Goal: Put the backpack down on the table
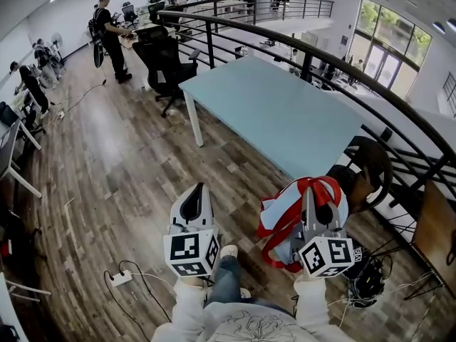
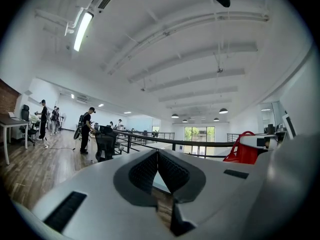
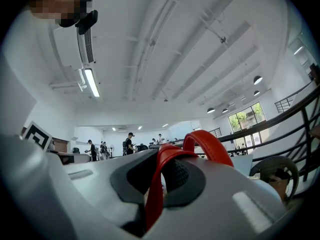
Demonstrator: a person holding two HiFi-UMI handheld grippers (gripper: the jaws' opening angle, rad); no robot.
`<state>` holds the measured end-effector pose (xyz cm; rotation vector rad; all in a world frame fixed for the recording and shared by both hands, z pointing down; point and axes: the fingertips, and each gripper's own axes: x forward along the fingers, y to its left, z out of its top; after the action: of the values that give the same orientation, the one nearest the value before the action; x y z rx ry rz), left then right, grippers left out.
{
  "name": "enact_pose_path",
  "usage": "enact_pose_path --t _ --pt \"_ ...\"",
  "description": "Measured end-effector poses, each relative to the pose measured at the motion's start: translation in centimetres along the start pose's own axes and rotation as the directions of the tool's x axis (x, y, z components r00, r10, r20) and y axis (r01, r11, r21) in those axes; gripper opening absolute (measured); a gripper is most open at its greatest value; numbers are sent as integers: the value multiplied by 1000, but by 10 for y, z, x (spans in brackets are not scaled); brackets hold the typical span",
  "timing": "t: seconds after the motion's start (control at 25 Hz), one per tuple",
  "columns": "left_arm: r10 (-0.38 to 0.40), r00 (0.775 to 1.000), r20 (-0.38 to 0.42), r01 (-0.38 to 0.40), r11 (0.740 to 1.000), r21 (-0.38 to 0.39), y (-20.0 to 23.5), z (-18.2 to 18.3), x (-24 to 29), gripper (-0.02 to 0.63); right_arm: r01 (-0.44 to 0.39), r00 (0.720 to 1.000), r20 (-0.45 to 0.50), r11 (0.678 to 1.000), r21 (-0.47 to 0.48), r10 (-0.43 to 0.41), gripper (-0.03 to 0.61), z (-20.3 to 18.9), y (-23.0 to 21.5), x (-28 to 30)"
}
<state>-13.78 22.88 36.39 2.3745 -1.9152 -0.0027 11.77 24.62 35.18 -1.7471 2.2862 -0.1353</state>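
- The right gripper (image 1: 311, 194) has its jaws closed on the red strap (image 3: 212, 146) of the backpack (image 1: 283, 206). The strap runs up between the two pads and loops over them.
- The backpack, white and grey with red straps, hangs under this gripper above the wooden floor (image 1: 107, 169). It is close to the near end of the table (image 1: 278, 112) and does not rest on it.
- The left gripper (image 1: 194, 189) is beside the right one, apart from the backpack. Its jaws are closed, tips touching, with nothing between them.
- The table top is light blue-green and bare, and a black railing (image 1: 342, 63) runs along its far side.
- Beyond the table stand an office chair (image 1: 167, 63) and a person (image 1: 108, 34) in dark clothes.
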Motion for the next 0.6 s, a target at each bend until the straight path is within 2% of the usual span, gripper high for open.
enact_pose_path --t 0.28,0.6 --pt "-35 999 -16 35 999 3 5 -9 77 8 18 1000 -2 1000 6 -18 25 -16 -26 64" --pt "-82 997 -5 82 997 16 26 5 199 8 20 998 52 1000 -1 -20 25 -12 -49 174"
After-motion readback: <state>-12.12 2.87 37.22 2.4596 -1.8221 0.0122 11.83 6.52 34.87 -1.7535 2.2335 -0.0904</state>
